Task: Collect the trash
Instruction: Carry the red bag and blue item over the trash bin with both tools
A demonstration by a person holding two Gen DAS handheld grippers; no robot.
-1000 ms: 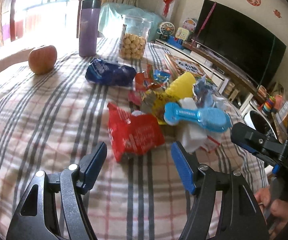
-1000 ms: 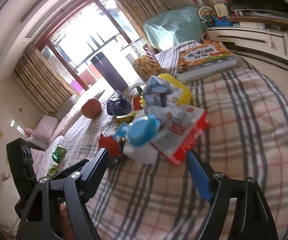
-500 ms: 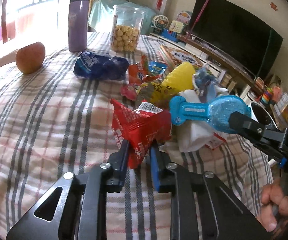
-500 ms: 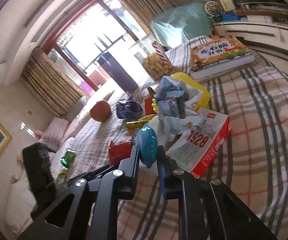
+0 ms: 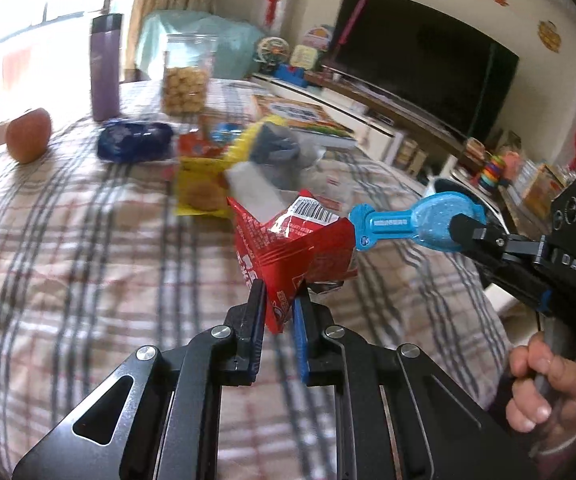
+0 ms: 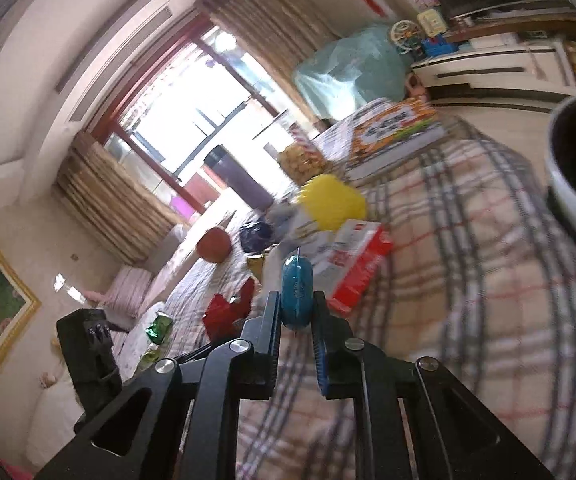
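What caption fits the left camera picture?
Left gripper pinches a red snack wrapper; right gripper holds a blue toy.

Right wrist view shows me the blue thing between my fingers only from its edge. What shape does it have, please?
Observer: From the left wrist view, the blue plastic piece has a flat round head and a long handle. The right gripper is shut on the round head.
Operator: Does the left gripper hold something?
Observer: The left gripper has its jaws closing, with the lower corner of the red wrapper pinched between them.
Operator: Any print on that wrapper?
Observer: Yes, a barcode on its top edge.
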